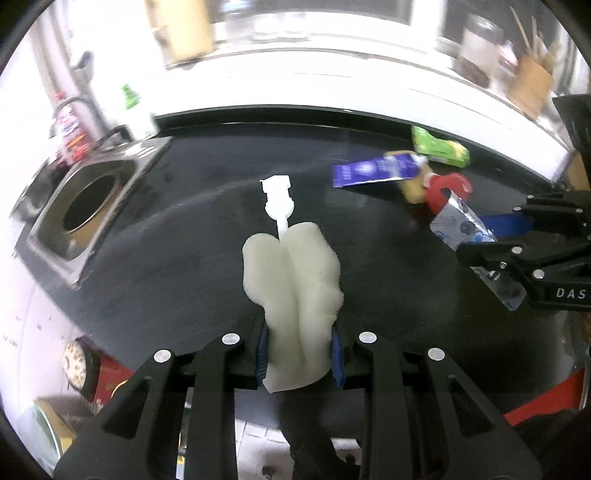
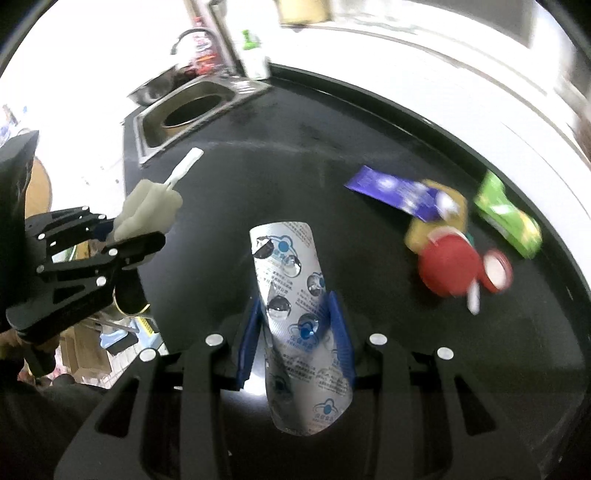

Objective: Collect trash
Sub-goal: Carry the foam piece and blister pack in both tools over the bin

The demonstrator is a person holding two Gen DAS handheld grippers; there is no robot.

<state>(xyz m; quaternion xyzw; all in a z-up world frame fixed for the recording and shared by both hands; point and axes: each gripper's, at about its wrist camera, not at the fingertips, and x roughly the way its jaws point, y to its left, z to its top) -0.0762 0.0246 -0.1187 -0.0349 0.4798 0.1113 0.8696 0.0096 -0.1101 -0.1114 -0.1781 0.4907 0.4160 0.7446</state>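
The left gripper pinches a pale crumpled foam wad with a white plastic stem; the right gripper pinches a silver foil blister sheet. Both are held above the black round-edged countertop, whose middle lies bare. The square steel-framed waste hole sits at the counter's left end. Well to its right lie a purple wrapper, green packet and red lids. Only the right wrist view shows a chrome tap behind the hole.

A kitchen: a black countertop with a steel sink, faucet and utensil holder.
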